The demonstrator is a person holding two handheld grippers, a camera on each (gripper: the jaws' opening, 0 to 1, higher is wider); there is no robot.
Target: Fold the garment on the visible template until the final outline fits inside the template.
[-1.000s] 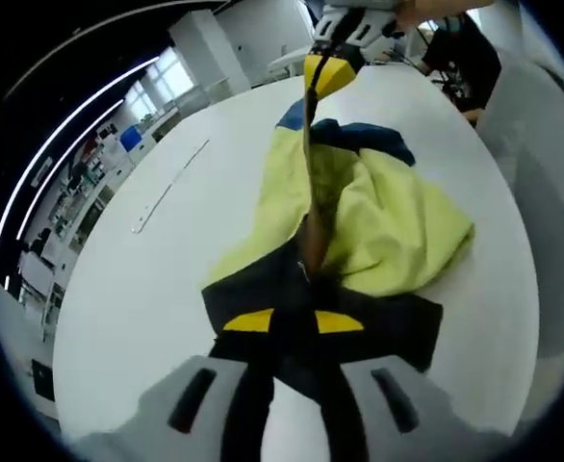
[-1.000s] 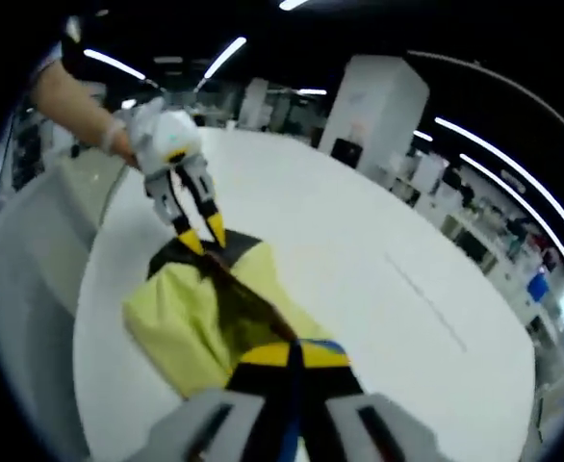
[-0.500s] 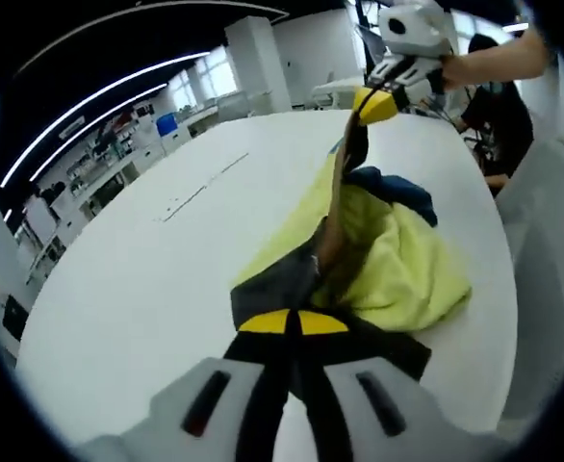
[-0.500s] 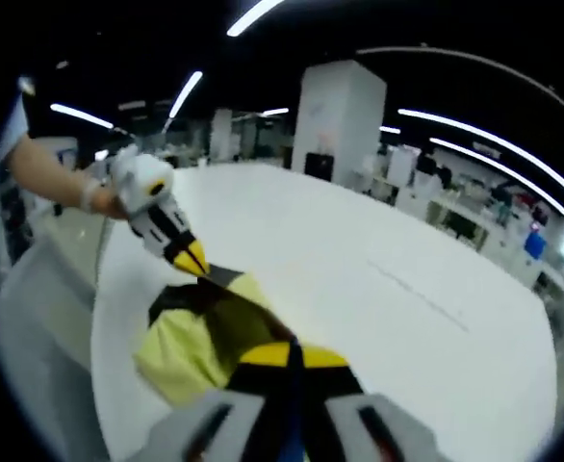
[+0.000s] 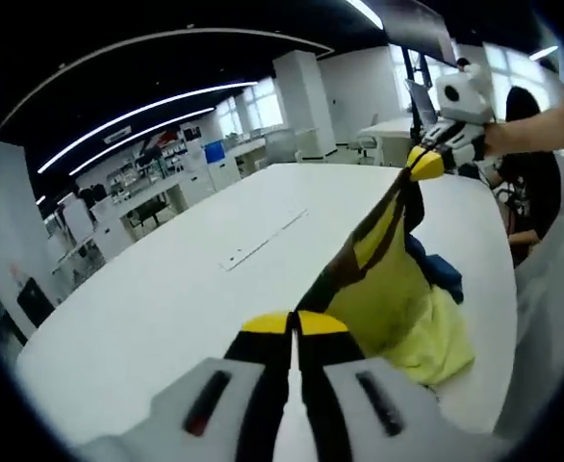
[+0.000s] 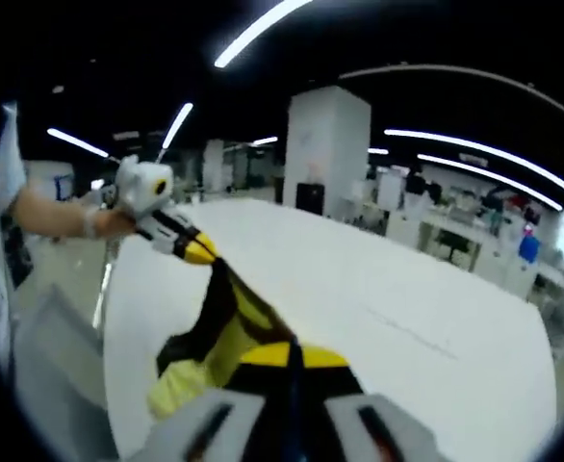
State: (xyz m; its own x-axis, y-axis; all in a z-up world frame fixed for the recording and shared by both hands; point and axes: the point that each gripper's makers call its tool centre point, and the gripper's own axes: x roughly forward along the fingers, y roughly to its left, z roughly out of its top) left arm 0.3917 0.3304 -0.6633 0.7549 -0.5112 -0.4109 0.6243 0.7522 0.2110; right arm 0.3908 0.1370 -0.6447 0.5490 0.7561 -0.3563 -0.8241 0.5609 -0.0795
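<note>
The left gripper view looked along its own claw point(image 5: 294, 325), low and close over the white desk point(image 5: 166, 298), toward the right claw point(image 5: 424, 164) at the far end of the raised garment point(image 5: 383, 279). The right gripper view faced back the opposite way, over its claw point(image 6: 292, 356), toward the left claw point(image 6: 193, 252). Both views shared the garment point(image 6: 226, 322), the desk point(image 6: 397, 318) and the office beyond.

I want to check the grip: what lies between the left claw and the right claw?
In the left gripper view, the garment spans from the left claw to the right claw, both shut on it.
</note>
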